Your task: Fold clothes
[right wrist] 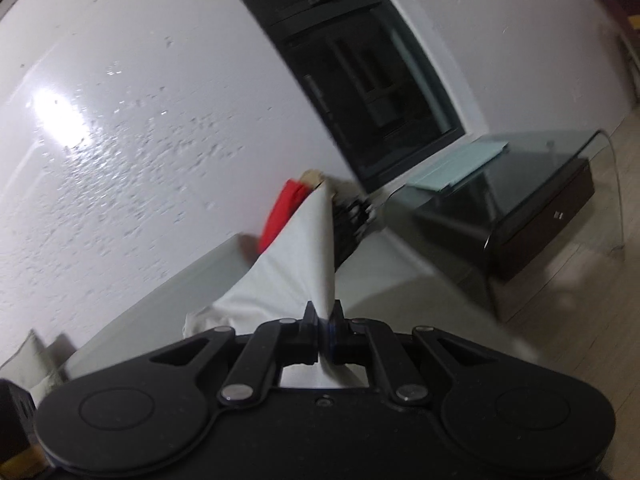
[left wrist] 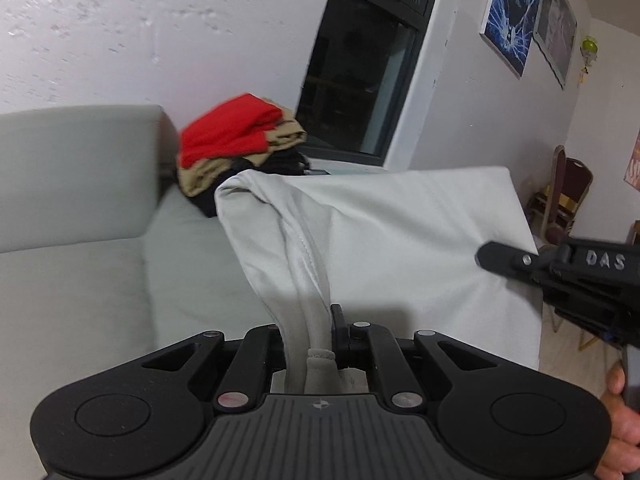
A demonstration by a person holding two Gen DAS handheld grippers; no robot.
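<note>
so that the pale grey cloth (left wrist: 384,232) hangs flat above the sofa (left wrist: 80,264), my left hand-held gripper (left wrist: 316,344) pinches one bunched edge and my right hand-held gripper (right wrist: 324,332) pinches another, near the folded pile (left wrist: 240,140).

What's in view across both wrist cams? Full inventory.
garment: 1, pale grey, held up between both grippers above sofa
sofa: 1, light grey, against wall
clothes pile: 1, red, tan, black, on far end of sofa
window: 1, dark frame, behind pile
glass table: 1, dark, right of sofa
pictures: 2, wall, upper right
chair: 1, maroon and gold, far right
left gripper: shut on garment
right gripper: shut on garment
hand: 1, lower right
</note>
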